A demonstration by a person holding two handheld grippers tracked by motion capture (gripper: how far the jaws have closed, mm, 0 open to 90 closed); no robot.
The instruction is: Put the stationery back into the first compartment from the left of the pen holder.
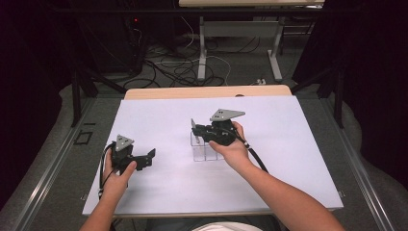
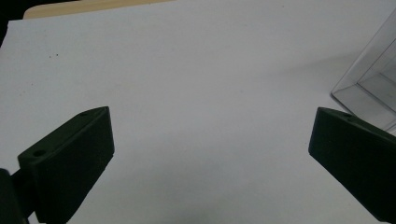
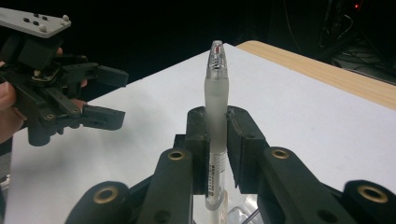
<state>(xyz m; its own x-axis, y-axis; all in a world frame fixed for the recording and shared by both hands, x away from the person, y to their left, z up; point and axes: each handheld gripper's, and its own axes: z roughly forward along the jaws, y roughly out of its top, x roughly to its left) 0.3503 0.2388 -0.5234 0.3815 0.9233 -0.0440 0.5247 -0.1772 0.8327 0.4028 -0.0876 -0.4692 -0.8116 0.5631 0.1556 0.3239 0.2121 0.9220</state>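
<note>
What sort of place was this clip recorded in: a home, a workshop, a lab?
Most likely a lab or recording room. A white sheet covers the wooden table, loose cables snarl on the floor behind it by a second desk's legs, and dark framing stands around the table.

A wooden table [image 1: 207,91] carries a large white sheet [image 1: 288,144] that covers nearly all of its top; a strip of bare wood shows only along the far edge. On the sheet, near the middle of the table and a little toward the far edge, stands a clear plastic box [image 1: 204,151] divided into compartments. In the left gripper view a corner of this box [image 2: 369,88] sits on the white sheet [image 2: 201,84]. In the right gripper view the bare wood [image 3: 327,70] runs beside the sheet [image 3: 299,116].
</note>
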